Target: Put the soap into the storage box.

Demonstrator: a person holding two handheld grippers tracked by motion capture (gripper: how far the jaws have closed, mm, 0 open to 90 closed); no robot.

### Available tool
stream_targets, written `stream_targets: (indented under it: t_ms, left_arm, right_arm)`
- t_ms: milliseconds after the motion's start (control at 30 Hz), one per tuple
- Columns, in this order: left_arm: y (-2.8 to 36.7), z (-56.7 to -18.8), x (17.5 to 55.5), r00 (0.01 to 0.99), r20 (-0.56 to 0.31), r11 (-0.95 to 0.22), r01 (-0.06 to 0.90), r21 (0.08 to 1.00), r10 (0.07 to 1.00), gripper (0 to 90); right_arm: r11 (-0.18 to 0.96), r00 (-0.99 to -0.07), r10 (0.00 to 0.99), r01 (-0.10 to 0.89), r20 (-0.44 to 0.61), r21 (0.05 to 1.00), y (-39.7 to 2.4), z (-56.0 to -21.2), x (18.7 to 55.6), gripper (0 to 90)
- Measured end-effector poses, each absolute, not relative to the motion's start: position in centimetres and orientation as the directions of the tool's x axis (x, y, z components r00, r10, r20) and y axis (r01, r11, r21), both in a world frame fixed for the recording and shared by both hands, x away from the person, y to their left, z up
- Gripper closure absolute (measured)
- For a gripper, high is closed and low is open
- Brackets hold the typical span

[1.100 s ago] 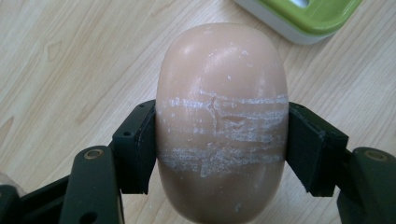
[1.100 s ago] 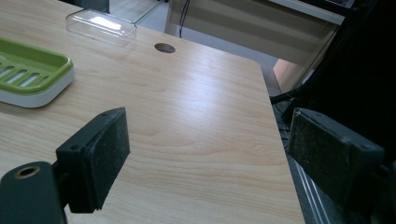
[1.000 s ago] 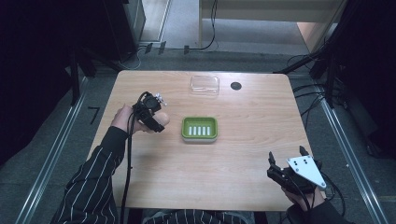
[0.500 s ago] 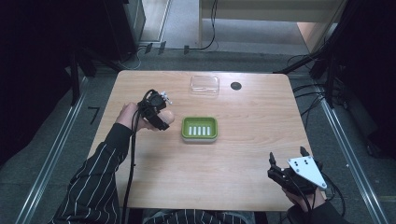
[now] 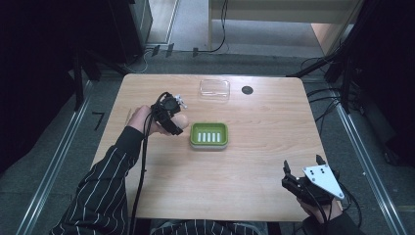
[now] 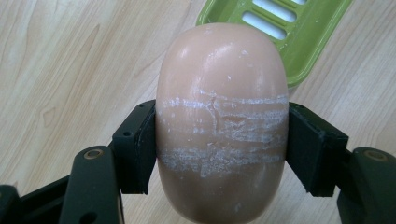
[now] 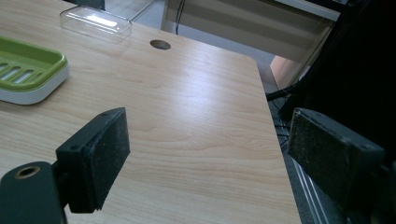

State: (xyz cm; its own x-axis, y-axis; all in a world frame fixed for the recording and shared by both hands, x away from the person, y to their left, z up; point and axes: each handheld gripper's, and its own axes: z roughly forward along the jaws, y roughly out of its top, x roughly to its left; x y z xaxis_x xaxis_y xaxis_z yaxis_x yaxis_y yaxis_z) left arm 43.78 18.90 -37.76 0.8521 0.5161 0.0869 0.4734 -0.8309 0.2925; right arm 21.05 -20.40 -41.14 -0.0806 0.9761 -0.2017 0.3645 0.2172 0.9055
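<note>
The person's left forearm, in a dark pinstriped sleeve, reaches up across the surface (image 5: pixel 254 147) from the near edge, and the left hand holds the left tongs (image 5: pixel 172 119) with their tips turned toward the green soap dish (image 5: pixel 209 134) just beside them. Those tongs are pinching a peach-coloured bar of soap (image 6: pixel 222 121) across its middle, one black pad pressed flat on each long side. The right hand rests low at the near right corner of the surface, well apart from the dish, and the right tongs (image 5: pixel 302 172) point away from the person with their two pads spread wide and bare wood between them. From above, the soap is a small pale lump at the tongs' tips, just short of the dish's rim. The left gripper view brings it close: white scuffed bands run across the bar where the pads meet it, its rounded end juts past the tips, and a corner of the slotted dish (image 6: pixel 299 32) lies beyond it. The right gripper view looks along the wood from low down, with the dish far ahead of the left pad, a clear plastic lid (image 7: pixel 95 23) beyond it and a round hole (image 7: pixel 160 44) in the surface near that lid.
</note>
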Motion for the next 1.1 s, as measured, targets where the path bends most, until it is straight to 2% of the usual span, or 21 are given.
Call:
stream_targets:
  t_ms: [1100]
  left_arm:
    - [14.5,-37.9,44.7,0.915,0.1,-0.885,0.343,0.315,0.39,33.5]
  right_arm:
    - [0.201,-0.045,0.979,0.388,-0.199,0.899,-21.2,-41.3,20.3,13.6]
